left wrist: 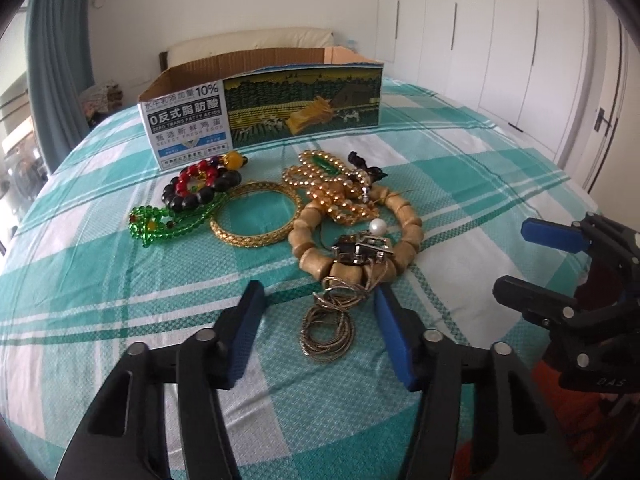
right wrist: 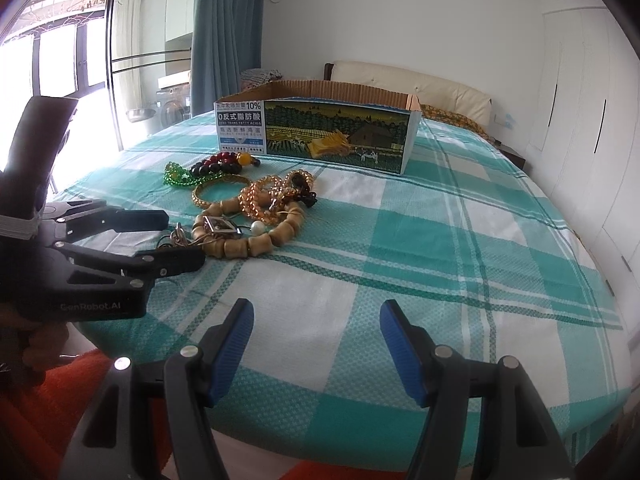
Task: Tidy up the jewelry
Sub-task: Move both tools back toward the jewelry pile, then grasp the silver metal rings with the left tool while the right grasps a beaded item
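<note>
A heap of jewelry lies on the checked bedspread in front of an open cardboard box [left wrist: 260, 108] [right wrist: 332, 132]. In the heap are a green bead necklace [left wrist: 160, 224], dark and red bead bracelets [left wrist: 200, 184], a gold bangle [left wrist: 256, 236], a gold bead necklace [left wrist: 320, 176], a wooden bead bracelet [left wrist: 404, 208] and a thin metal chain [left wrist: 328, 332] with a square pendant [left wrist: 360, 252]. My left gripper [left wrist: 320, 292] [right wrist: 184, 236] is low over the chain, which lies between its fingers, and the pads stand apart from it. My right gripper [right wrist: 316, 312] [left wrist: 510, 256] is open over bare cloth.
The bed [right wrist: 460, 240] fills both views, with a pillow at its head behind the box. White wardrobe doors [left wrist: 500, 40] run along the right side. A curtain [right wrist: 224, 32] and window are at the left. Orange cloth [right wrist: 52, 392] shows below the bed's near edge.
</note>
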Demonstrator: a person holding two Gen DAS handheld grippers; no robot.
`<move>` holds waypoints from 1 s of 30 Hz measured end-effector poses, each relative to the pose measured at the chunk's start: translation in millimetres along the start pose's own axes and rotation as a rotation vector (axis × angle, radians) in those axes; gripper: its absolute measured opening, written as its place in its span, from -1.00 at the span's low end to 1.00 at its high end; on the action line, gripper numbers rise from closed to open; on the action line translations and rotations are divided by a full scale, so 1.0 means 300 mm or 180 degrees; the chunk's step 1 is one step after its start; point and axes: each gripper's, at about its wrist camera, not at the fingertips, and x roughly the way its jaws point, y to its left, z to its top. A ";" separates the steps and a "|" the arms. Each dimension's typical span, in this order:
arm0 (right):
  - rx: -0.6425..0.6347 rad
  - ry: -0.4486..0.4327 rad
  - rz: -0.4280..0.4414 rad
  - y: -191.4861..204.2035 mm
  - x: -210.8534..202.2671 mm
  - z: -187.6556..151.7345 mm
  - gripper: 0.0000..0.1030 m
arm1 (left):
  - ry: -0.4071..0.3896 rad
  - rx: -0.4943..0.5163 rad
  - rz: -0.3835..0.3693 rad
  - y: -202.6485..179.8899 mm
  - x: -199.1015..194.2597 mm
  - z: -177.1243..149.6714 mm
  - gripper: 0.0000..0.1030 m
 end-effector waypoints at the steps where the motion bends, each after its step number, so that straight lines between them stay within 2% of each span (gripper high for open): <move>1: 0.0001 0.0001 -0.0001 -0.001 0.000 0.000 0.30 | -0.0015 0.0031 -0.0023 -0.006 -0.003 -0.002 -0.48; 2: -0.0001 0.0003 -0.0002 0.000 0.000 0.000 0.30 | -0.0022 0.0061 -0.0030 -0.011 -0.007 -0.004 -0.57; 7: -0.0022 0.0033 0.0037 0.010 0.007 -0.001 0.30 | -0.0075 -0.0021 -0.0081 0.008 -0.033 -0.018 -0.61; 12: -0.0024 0.0064 0.0121 0.024 0.016 0.009 0.30 | -0.0240 -0.0122 -0.0095 0.043 -0.103 -0.036 -0.62; 21: 0.0061 0.0076 0.0325 0.068 0.060 0.095 0.30 | -0.0509 -0.0385 0.0049 0.133 -0.219 -0.057 -0.62; 24: 0.0130 0.0110 0.0352 0.082 0.086 0.134 0.30 | -0.0597 -0.0521 0.0167 0.173 -0.246 -0.057 -0.62; 27: 0.0265 0.0224 0.0354 0.085 0.131 0.167 0.30 | -0.0586 -0.0701 0.0317 0.225 -0.240 -0.060 -0.62; 30: 0.0366 0.0377 0.0237 0.083 0.185 0.181 0.30 | -0.0501 -0.0876 0.0420 0.276 -0.218 -0.069 -0.62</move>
